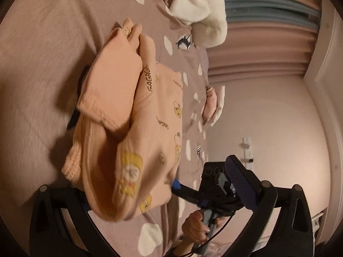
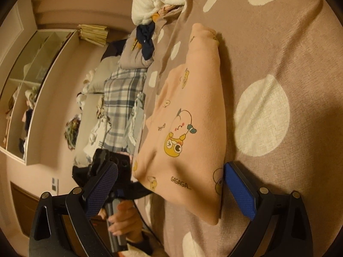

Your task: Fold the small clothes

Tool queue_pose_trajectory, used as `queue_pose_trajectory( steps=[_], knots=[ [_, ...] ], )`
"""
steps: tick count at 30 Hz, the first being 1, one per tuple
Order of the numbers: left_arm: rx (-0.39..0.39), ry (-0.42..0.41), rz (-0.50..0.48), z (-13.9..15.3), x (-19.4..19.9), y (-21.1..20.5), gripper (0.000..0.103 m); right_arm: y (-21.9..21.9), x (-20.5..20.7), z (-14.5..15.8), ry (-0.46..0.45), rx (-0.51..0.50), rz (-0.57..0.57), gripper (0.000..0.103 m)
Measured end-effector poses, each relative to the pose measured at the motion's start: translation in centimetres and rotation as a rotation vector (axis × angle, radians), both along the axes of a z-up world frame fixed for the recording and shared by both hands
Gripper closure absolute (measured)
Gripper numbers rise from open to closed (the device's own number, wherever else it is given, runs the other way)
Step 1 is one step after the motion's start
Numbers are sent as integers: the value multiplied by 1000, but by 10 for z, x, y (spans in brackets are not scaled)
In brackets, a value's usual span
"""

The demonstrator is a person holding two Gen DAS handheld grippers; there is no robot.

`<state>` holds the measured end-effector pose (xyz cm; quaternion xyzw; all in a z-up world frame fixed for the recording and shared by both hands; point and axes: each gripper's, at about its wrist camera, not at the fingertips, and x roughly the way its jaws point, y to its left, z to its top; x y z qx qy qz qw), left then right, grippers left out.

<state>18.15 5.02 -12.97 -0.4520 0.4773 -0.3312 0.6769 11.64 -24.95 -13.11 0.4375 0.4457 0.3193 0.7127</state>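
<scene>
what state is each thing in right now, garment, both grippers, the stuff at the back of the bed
peach garment: folded into a compact bundle, lying on the bedspread
left gripper: open, garment between its fingers
right gripper: open, straddling the garment's near edge
polka-dot bedspread: spread flat, slightly creased
white fluffy item: crumpled, unfolded

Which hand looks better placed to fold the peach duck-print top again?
Probably the right: the right claw, open, straddles the peach top's near edge, one blue pad beside the hem, on the polka-dot sheet.
</scene>
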Motion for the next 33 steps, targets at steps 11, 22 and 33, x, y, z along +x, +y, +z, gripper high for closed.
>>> queue_pose_trajectory(
  steps=[11,22,33],
  knots=[
    [433,-198,204,35,-37,41,1,-3,2,-3,5,27,-2,4],
    [317,-55,-148,-13,-7,15,0,4,6,-2,11,-34,26,4],
    [183,12,-202,-17,39,-8,1,5,71,-5,127,-11,87,4]
  ],
)
